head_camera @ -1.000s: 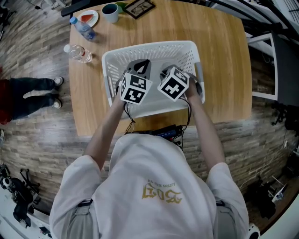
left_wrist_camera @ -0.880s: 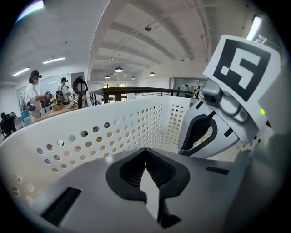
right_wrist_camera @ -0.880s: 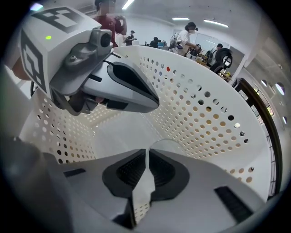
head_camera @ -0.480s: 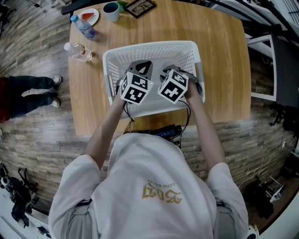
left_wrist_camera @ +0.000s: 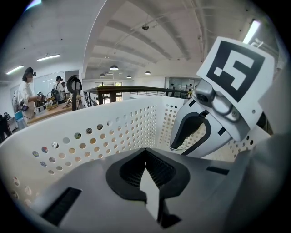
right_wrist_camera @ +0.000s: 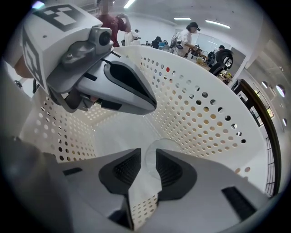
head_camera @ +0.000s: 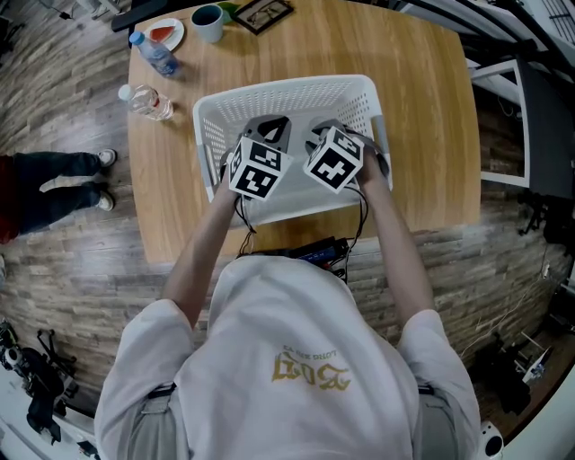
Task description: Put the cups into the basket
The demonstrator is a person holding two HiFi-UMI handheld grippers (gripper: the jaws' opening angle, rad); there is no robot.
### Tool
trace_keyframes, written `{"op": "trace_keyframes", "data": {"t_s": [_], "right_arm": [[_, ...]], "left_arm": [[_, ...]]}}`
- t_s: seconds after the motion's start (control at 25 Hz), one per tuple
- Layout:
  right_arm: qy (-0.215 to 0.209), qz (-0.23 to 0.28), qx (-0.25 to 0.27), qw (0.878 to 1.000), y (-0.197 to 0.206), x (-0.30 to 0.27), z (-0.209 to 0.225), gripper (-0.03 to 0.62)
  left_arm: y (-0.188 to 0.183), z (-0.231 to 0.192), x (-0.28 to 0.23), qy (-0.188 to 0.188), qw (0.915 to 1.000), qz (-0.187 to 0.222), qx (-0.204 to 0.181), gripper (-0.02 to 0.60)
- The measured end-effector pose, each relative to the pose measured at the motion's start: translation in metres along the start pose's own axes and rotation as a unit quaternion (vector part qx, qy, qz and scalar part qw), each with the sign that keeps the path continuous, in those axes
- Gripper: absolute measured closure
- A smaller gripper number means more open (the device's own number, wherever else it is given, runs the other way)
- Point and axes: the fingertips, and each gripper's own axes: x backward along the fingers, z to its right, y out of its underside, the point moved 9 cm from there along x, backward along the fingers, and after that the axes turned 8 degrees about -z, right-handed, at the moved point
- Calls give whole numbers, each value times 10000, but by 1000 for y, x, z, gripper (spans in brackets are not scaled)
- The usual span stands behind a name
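A white perforated basket (head_camera: 287, 86) stands in the middle of the wooden table. Both grippers reach down into it side by side. My left gripper (left_wrist_camera: 146, 152) is shut with nothing between its pads and faces the basket wall (left_wrist_camera: 91, 136). My right gripper (right_wrist_camera: 148, 154) is opening, with a gap between its pads. The rim of a clear cup (right_wrist_camera: 159, 146) lies on the basket floor right at its tips, and the pads do not press on it. A dark blue cup (head_camera: 207, 22) stands outside the basket at the table's far left corner.
A plate (head_camera: 166, 34), a blue-capped bottle (head_camera: 154, 56) and a clear bottle (head_camera: 145, 101) sit at the far left of the table. A picture frame (head_camera: 265, 13) lies at the far edge. A black device (head_camera: 310, 253) rests at the near edge. A person's legs (head_camera: 54, 184) stand left of the table.
Both grippers stay in nearly the same place inside the basket. Only the view has shifted slightly.
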Motion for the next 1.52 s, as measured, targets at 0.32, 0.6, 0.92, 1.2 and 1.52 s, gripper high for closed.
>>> {"op": "trace_keyframes", "data": {"t_s": [0.32,0.6,0.92,1.2,1.52], "right_arm": [[28,130,-104,9999,-2,6,2,502],[120,307,-268,9991,-2,13,4,502],[110,559,-489,9972,0,26,5,502],[211,906,-551,9941,-4,42,5,503],[364,1805,-1265,9747,4,78,2,565]], "left_arm": [[0,-3,2,42,10000,-28,7,576],[-4,-8,8,-65,9999,117,92,575],[-20,-7,21,-242,9990,303,-213,575],[-32,-5,35,-266,9953,651,-672,575],[-41,-3,60,-333,9927,1109,-337,577]]}}
